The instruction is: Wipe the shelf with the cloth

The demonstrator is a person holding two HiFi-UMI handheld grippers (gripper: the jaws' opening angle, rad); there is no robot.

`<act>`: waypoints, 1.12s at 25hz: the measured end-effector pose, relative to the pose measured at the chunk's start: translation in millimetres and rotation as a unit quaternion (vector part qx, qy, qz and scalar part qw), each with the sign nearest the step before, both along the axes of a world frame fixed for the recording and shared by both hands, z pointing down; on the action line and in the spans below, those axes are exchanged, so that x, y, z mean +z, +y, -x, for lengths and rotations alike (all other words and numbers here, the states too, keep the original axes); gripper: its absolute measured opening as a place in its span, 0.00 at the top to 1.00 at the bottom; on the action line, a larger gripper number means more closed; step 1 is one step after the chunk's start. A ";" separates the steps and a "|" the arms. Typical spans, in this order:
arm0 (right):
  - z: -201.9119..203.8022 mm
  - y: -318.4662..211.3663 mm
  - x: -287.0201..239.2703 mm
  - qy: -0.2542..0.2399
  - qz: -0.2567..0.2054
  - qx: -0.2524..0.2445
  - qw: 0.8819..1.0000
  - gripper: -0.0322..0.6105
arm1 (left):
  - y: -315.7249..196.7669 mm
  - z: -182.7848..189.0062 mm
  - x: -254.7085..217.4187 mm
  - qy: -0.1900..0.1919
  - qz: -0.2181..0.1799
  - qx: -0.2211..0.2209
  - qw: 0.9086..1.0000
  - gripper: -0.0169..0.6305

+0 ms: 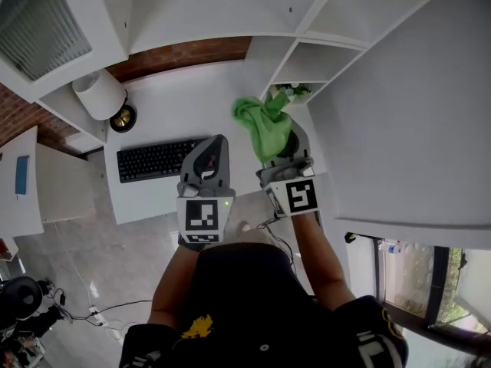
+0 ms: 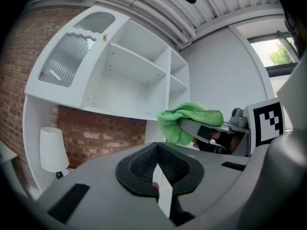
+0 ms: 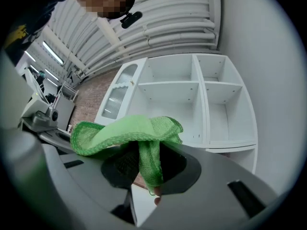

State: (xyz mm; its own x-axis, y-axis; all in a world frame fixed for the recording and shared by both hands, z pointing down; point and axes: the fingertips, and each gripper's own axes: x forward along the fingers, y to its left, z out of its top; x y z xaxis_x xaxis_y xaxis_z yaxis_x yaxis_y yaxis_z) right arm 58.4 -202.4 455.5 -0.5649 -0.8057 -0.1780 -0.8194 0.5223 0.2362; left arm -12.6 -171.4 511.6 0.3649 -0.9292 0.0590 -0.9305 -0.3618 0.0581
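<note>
Seen from above, a person stands at a white desk [image 1: 192, 98] with a gripper in each hand. A green cloth [image 1: 263, 125] is pinched in the right gripper [image 1: 282, 148], its jaws pressed together on a narrow fold while the rest of the cloth is draped loosely over the jaw tips. The cloth is held up near the lower compartments of a white shelf unit [image 1: 314, 60] mounted on the wall; whether it touches the shelf cannot be told. The left gripper [image 1: 213, 146] is held just beside the right one, its jaws closed on each other with nothing between them. On the desk a black keyboard [image 1: 157, 159] and a white lamp [image 1: 100, 94] are seen, well apart from the cloth
</note>
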 end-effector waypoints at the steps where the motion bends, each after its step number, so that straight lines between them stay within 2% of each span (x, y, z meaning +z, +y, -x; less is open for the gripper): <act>1: -9.4 6.6 3.4 -0.005 0.004 -0.005 1.000 0.81 | 6.9 -6.4 0.7 -0.004 0.000 -0.008 1.000 0.95; 7: -90.1 41.7 36.8 -0.034 0.036 -0.014 0.999 0.81 | 43.8 -60.7 19.3 -0.033 0.020 -0.042 0.998 0.95; 11: -152.3 78.9 76.7 -0.039 0.076 -0.002 0.996 0.81 | 76.9 -101.4 32.0 -0.057 0.035 -0.046 0.997 0.95; 14: -184.3 97.3 89.7 -0.033 0.084 0.019 0.996 0.81 | 92.4 -115.4 33.2 -0.063 0.035 -0.051 0.996 0.95; 20: -212.9 113.9 80.4 -0.047 0.059 0.029 0.997 0.81 | 101.4 -136.0 21.9 -0.059 -0.009 -0.077 0.995 0.95; 23: -212.1 119.5 71.6 -0.032 0.043 0.026 0.998 0.81 | 105.7 -142.3 16.3 -0.067 -0.038 -0.083 0.994 0.95; 28: -218.4 133.2 55.8 -0.038 0.028 0.029 0.998 0.81 | 116.0 -143.7 16.6 -0.066 -0.035 -0.082 0.994 0.95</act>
State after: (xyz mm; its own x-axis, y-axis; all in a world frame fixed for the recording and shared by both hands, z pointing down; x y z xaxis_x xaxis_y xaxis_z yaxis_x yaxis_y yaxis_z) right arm 276.8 -69.1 511.3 -0.5030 -0.8470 -0.1719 -0.8634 0.4835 0.1443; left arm 131.1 -55.3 528.2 0.2025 -0.9788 0.0292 -0.9749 -0.2043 -0.0881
